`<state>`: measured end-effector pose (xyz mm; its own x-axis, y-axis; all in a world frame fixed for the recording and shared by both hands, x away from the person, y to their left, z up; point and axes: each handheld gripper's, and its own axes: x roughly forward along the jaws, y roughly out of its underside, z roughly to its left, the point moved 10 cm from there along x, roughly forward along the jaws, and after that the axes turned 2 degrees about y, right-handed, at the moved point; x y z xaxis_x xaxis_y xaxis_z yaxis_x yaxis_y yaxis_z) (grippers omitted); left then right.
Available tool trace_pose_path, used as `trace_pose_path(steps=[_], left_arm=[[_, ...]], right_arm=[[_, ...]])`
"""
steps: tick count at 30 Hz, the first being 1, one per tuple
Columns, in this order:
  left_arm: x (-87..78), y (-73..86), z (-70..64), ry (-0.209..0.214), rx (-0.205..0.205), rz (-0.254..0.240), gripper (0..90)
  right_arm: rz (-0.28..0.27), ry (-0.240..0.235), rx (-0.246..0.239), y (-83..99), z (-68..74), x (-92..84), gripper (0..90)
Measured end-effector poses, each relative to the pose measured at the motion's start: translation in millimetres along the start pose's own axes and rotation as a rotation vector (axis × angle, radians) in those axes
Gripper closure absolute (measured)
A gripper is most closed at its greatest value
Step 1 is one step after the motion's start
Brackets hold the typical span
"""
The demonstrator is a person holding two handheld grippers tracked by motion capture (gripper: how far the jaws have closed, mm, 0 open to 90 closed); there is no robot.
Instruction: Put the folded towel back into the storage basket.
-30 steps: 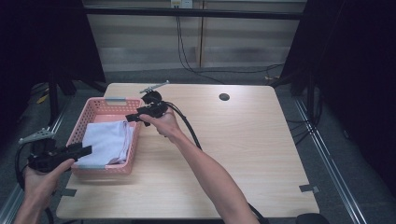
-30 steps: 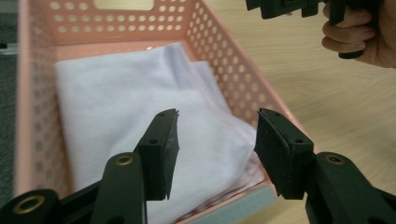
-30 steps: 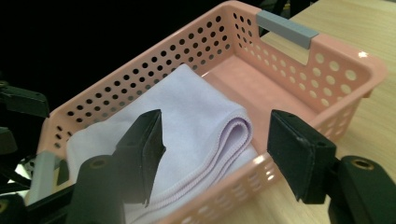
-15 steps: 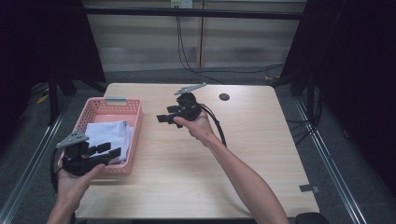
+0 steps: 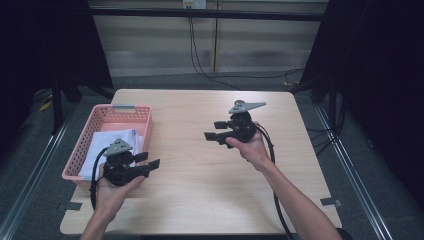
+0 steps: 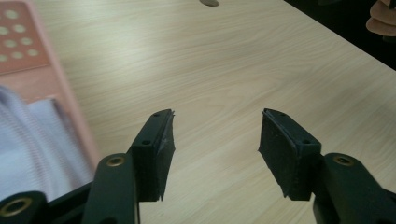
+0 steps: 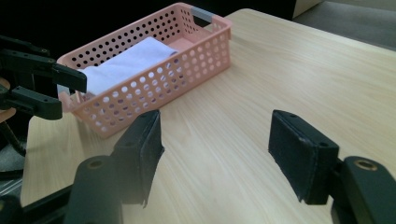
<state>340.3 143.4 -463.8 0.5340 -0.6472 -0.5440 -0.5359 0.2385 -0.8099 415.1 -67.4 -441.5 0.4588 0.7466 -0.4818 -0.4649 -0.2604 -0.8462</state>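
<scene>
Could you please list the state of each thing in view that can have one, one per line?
Left tool: open, nothing between the jaws, which have just been opening.
Right tool: open, empty, held above the table.
Pink basket: upright at the table's left edge, no lid.
White cloth: folded, lying inside the basket.

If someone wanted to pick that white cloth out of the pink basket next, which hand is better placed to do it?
Probably the left. The left gripper hangs right beside the pink basket holding the white cloth, jaws open and empty. The right gripper, also open, is out over mid-table, apart from the basket.
</scene>
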Motion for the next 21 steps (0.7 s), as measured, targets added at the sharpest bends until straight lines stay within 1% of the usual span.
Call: trace_pose_path(steps=[1, 2, 3, 4, 5, 6, 8, 9, 10, 12, 13, 14, 15, 16, 17, 18, 19, 20, 21], left_arm=[[3.4, 0.7, -3.6, 0.006, 0.012, 0.005, 43.3], [6.9, 1.3, -7.2, 0.009, 0.019, 0.007, 43.3], [10.1, 2.3, -10.5, 0.012, 0.023, 0.013, 40.7], [12.5, 3.3, -12.9, 0.012, 0.023, 0.019, 39.4], [15.5, 5.6, -16.3, 0.018, 0.038, 0.036, 39.4], [18.1, 6.9, -19.6, 0.022, 0.033, 0.038, 38.1], [21.6, 9.7, -24.8, 0.035, 0.042, 0.044, 36.5], [22.7, 11.5, -27.0, 0.032, 0.043, 0.043, 36.2], [23.4, 14.1, -29.0, 0.027, 0.038, 0.045, 35.9], [25.2, 21.3, -35.5, 0.042, 0.037, 0.055, 33.6], [26.0, 24.8, -38.2, 0.042, 0.048, 0.058, 33.5], [27.5, 28.0, -41.0, 0.047, 0.046, 0.06, 33.2], [28.9, 31.2, -43.5, 0.055, 0.039, 0.067, 32.0], [29.5, 33.2, -44.9, 0.057, 0.044, 0.072, 32.0], [30.7, 36.0, -48.0, 0.056, 0.04, 0.073, 31.8], [31.0, 39.1, -51.1, 0.057, 0.038, 0.073, 31.7], [30.9, 43.3, -53.7, 0.061, 0.045, 0.078, 31.5], [29.7, 53.0, -56.3, 0.065, 0.034, 0.086, 31.2], [29.7, 53.0, -56.3, 0.065, 0.034, 0.086, 30.6]], right_arm=[[0.002, 0.012, 0.001, 9.2, -2.7, -9.2, 34.6], [0.002, 0.012, 0.001, 9.2, -2.7, -9.2, 34.6], [0.005, 0.018, 0.003, 18.0, -3.4, -18.8, 34.5], [0.005, 0.018, 0.003, 18.0, -3.4, -18.8, 34.5], [0.006, 0.022, 0.002, 21.2, -3.8, -22.5, 34.5], [0.011, 0.029, -0.001, 26.7, -4.3, -28.5, 34.4], [0.013, 0.042, -0.002, 34.9, -5.1, -38.7, 34.1], [0.013, 0.046, 0.002, 39.2, -5.6, -44.3, 33.8], [0.009, 0.049, 0.01, 43.7, -5.8, -50.1, 33.7], [-0.003, 0.06, 0.025, 54.7, -7.0, -62.7, 33.3], [-0.001, 0.068, 0.03, 61.9, -7.8, -69.2, 32.5], [0.008, 0.08, 0.036, 70.1, -9.0, -75.1, 31.0], [0.011, 0.105, 0.051, 84.9, -12.4, -87.5, 30.7], [0.011, 0.105, 0.051, 84.9, -12.4, -87.5, 30.7], [0.013, 0.108, 0.057, 90.3, -13.4, -91.7, 30.7], [0.013, 0.125, 0.07, 98.6, -15.6, -98.6, 30.1], [0.014, 0.139, 0.087, 110.7, -17.4, -109.0, 29.8], [0.01, 0.144, 0.096, 115.0, -17.7, -112.7, 29.8], [0.01, 0.149, 0.107, 121.1, -17.6, -116.3, 29.8]])
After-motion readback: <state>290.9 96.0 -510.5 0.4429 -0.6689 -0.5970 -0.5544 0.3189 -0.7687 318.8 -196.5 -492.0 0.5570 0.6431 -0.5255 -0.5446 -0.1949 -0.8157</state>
